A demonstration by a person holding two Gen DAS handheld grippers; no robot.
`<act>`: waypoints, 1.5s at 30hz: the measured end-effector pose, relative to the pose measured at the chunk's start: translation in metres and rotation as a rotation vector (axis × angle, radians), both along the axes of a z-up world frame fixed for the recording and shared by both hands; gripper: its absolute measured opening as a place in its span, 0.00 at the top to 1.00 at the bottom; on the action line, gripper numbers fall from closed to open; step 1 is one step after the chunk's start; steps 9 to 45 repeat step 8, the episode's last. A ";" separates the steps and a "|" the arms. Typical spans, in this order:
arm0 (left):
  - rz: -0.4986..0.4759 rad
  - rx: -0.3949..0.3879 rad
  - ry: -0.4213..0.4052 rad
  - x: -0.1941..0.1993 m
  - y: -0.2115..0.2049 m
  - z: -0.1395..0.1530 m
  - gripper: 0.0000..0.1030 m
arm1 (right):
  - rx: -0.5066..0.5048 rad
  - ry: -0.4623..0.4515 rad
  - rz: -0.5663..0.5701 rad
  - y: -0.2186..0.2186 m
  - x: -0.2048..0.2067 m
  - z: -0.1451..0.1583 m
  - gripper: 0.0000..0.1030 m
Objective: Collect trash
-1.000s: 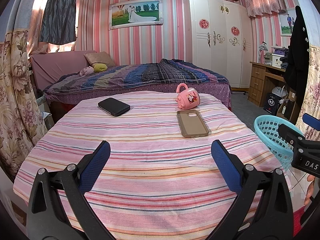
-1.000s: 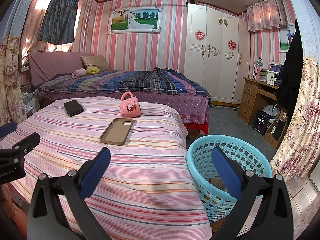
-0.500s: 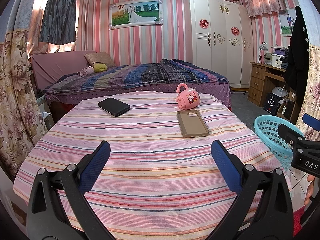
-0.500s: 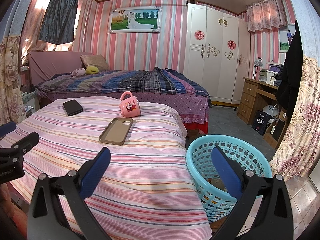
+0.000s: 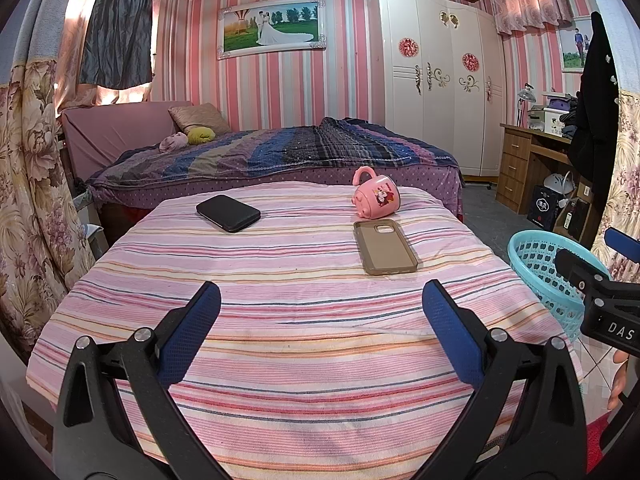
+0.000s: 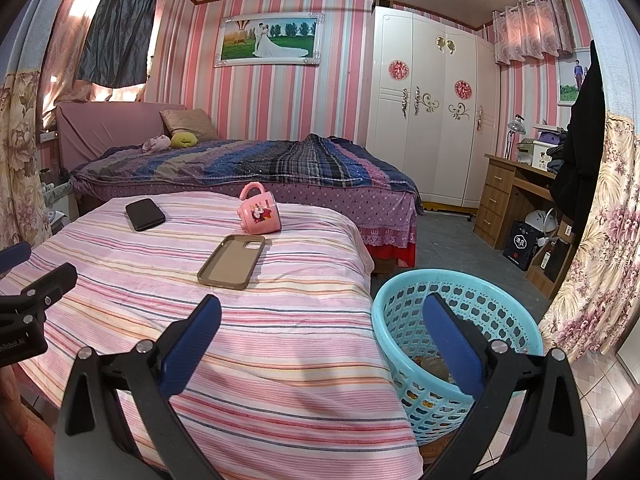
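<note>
A turquoise plastic basket (image 6: pixel 456 344) stands on the floor at the right of the striped table (image 6: pixel 256 344); some brownish scraps lie at its bottom. It also shows at the right edge of the left wrist view as the basket (image 5: pixel 540 264). My left gripper (image 5: pixel 320 328) is open over the near part of the striped cloth (image 5: pixel 304 320), holding nothing. My right gripper (image 6: pixel 320 328) is open too, empty, with its right finger (image 6: pixel 448 340) in front of the basket. No loose trash shows on the cloth.
On the cloth lie a black phone (image 5: pixel 228 213), a tan phone case (image 5: pixel 385 246) and a pink mug (image 5: pixel 377 197) on its side. Behind are a bed (image 5: pixel 280 156), a white wardrobe (image 5: pixel 436 80) and a wooden desk (image 5: pixel 528 160). Floral curtains hang at both sides.
</note>
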State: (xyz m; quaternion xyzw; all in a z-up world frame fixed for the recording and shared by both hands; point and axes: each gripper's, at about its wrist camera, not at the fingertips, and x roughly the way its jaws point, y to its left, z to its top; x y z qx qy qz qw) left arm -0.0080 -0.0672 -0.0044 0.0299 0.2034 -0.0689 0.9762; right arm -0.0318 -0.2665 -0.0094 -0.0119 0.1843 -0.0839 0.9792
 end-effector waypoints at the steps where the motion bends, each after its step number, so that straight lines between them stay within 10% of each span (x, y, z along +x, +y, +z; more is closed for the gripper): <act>1: 0.001 0.001 -0.001 0.000 0.000 0.000 0.05 | 0.000 0.000 0.000 0.000 0.000 0.000 0.04; 45: 0.001 0.001 0.001 0.001 0.001 0.000 0.05 | -0.002 0.001 -0.001 0.000 0.000 0.000 0.04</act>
